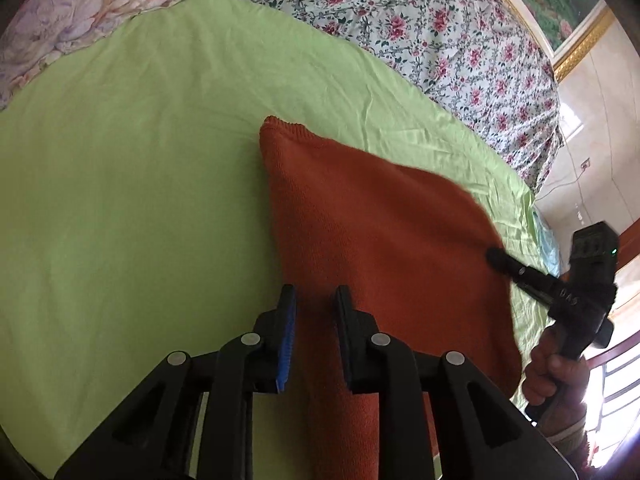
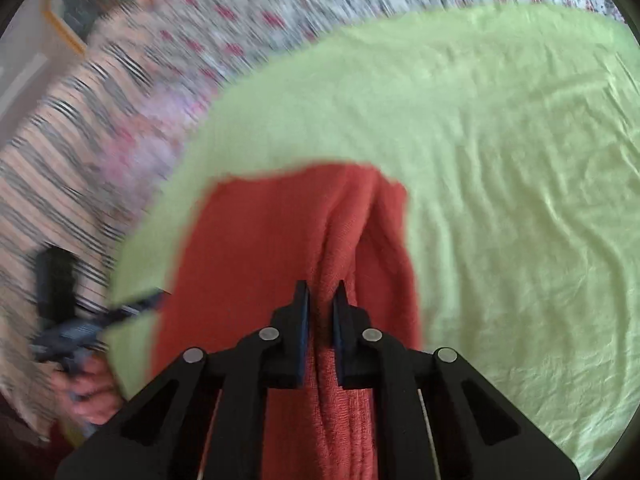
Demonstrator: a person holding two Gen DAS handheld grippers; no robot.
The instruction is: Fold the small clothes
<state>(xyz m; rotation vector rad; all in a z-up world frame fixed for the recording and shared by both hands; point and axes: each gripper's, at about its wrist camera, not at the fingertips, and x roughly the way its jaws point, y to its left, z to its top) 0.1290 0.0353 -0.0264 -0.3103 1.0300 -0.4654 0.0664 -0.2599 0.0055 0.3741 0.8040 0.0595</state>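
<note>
Orange knit garment point(image 1: 372, 232) lies on the green sheet point(image 1: 132, 184) spread over the bed, roughly mid-sheet, already doubled over by the look of the layers. The far corner is flat; the near end rises toward both my grippers.

My right gripper point(image 2: 321, 300): fingers clenched on a bunched ridge of the knit, with fabric pinched between the pads and folds running down under them. My left gripper point(image 1: 316, 300): fingers slightly parted over the garment's near left edge. Cloth sits in the gap, but the pads don't look pressed on it, so I call it released. From the left wrist view the right gripper's tip point(image 1: 496, 258) sits at the garment's right edge, with the hand point(image 1: 556, 376) behind it.

Step, as I judge it: mid-fold, one side gripped, the other let go or about to re-grab.

Risks:
- Only one side is gripped, so if I lift or drag now the free side sags and the fold skews.
- The right pinch is on a thick bunch rather than a clean edge. Layers could slip out unevenly, or I carry more layers than wanted.
- The knit is stretchy and may pull out of shape if tugged sideways.
- The sheet is loose and wrinkled. Closing the left fingers low could catch the sheet along with the garment.
- The right wrist view is motion-blurred, so the edge position there is uncertain.

Floral bedding point(image 1: 440, 28) lies beyond, well apart from the garment.
</note>
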